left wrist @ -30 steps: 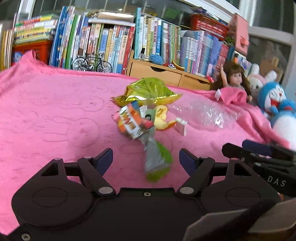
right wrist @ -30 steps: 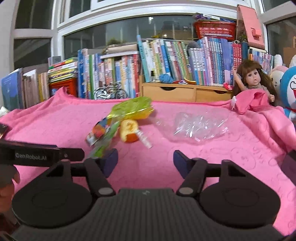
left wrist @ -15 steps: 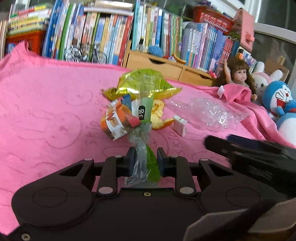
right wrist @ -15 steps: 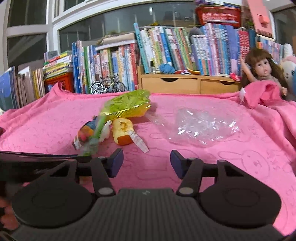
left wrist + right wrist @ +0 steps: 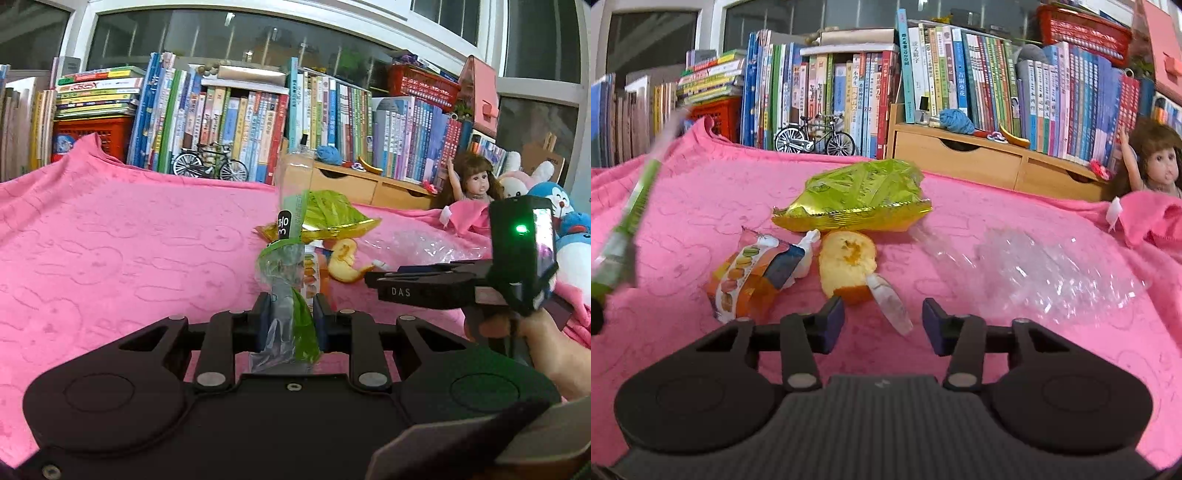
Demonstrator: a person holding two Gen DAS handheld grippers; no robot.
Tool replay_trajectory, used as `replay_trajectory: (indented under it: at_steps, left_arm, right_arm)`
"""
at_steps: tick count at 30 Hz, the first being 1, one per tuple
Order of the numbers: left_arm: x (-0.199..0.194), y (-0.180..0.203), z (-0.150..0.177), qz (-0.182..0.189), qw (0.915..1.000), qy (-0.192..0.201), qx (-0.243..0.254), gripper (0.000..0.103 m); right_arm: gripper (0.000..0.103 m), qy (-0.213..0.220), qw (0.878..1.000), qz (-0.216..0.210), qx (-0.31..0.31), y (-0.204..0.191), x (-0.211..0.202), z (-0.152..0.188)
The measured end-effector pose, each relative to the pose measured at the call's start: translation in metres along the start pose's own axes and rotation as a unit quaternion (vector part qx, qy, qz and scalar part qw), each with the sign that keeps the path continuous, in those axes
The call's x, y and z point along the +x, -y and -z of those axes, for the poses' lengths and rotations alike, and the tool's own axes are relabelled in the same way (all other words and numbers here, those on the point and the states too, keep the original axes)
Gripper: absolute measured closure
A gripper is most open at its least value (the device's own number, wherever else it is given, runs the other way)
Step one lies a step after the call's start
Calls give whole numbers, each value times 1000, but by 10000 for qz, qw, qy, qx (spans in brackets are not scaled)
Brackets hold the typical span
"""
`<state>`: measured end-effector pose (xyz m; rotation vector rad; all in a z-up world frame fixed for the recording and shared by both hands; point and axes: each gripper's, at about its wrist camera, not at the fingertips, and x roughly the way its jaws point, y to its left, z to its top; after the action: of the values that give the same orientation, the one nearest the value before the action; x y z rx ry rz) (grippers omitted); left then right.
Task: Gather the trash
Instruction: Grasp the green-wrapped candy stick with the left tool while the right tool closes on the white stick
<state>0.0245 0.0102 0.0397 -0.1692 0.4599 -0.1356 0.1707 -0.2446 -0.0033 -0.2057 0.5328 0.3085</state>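
Pinching green wrapper (image 5: 286,266), left fingers (image 5: 261,317) raised

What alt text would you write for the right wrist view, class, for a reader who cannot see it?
The open right gripper hovers over a pink blanket above a small white wrapper and orange peel. A macaron packet, a green and gold bag and clear plastic lie nearby.
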Motion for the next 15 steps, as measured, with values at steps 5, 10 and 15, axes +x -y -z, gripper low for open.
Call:
replay_trajectory:
  at_steps: [5,10,15]
  left_arm:
    - [-5,-4,3,-10,10000,-30,24,80]
    - [-13,-4,6,-15,10000,8,16,80]
    - [-24,-5,12,-12,10000,9,6,80]
  right_arm:
    - [85,-144,9997,187,-13,-1,9,0]
    - [87,39,9998,142,149,1,-14,6]
    - [87,172,9994,-96,295,0,-46,17]
